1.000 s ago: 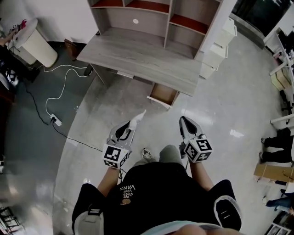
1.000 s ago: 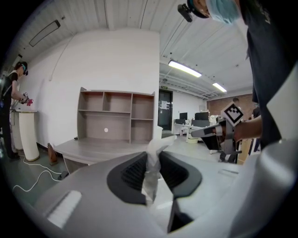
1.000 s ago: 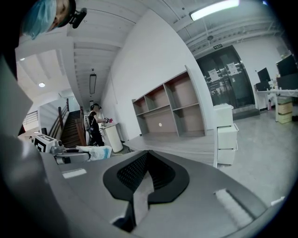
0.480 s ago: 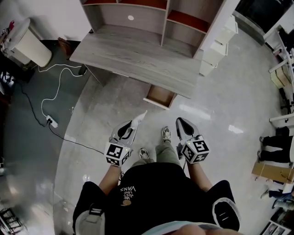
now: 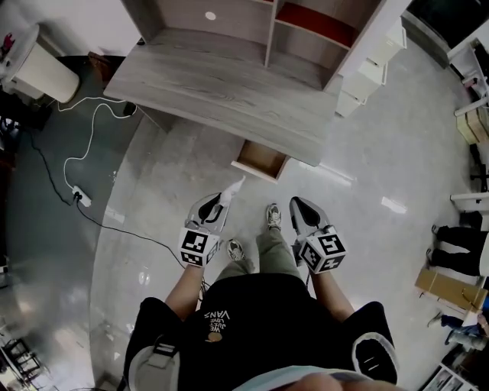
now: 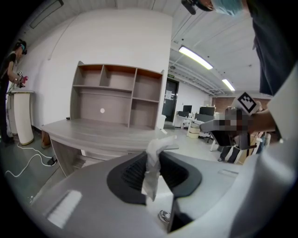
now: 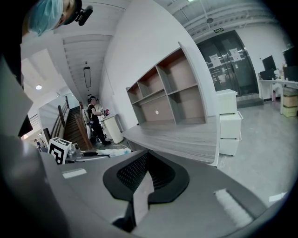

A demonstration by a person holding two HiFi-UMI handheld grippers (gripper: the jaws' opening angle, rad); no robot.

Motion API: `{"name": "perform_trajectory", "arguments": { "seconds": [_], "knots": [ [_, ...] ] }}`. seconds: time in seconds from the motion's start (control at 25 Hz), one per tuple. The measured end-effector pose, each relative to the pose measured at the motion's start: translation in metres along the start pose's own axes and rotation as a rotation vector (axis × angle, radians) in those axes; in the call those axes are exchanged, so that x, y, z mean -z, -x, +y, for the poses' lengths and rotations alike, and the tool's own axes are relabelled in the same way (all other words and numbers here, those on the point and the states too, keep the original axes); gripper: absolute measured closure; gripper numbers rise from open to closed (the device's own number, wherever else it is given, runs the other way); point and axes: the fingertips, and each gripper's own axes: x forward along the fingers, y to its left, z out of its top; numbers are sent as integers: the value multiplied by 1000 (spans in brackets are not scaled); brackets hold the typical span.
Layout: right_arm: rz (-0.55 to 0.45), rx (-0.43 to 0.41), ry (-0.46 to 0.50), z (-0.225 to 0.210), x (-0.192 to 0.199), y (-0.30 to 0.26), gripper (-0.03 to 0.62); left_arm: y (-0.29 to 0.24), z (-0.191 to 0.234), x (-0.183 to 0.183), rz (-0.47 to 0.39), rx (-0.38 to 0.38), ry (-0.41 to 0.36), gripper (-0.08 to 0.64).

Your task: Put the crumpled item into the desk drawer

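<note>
- Crumpled white tissue (image 5: 232,190): lower centre of the head view, clamped between the left gripper's jaws, its free end poking out past their tips. It is over the floor, below the drawer in the frame and clear of it.
- Grey wooden desk (image 5: 221,95): across the upper centre, with an open-shelf hutch (image 5: 229,19) on its far side.
- White drawer cabinet (image 5: 368,67): upper right, beside the desk's end.
- Desk drawer (image 5: 260,161): pulled open under the desk's near edge, centre of the frame.
- Left gripper (image 5: 216,206): lower centre-left, closed on the tissue.
- Right gripper (image 5: 299,208): lower centre-right, jaws pressed together with nothing between them.
- Shoe (image 5: 273,218): on the floor between the grippers.
</note>
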Motion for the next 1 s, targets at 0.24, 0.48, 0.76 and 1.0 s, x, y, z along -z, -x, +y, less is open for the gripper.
{"name": "perform_trajectory", "arguments": {
  "seconds": [0.24,0.48,0.76,1.0],
  "knots": [
    [41,2,-26,-22,16,-8,591,-47,1,23,37,28,3,431],
    [50,23,-52,-43,26,-14,591,-95,-3,36,63,74,-23,430],
    [77,18,-92,-57,45,-24,591,-135,0,55,110,97,-33,430],
    [96,12,-110,-73,54,-38,591,-168,0,71,160,111,-13,430]
  ]
}}
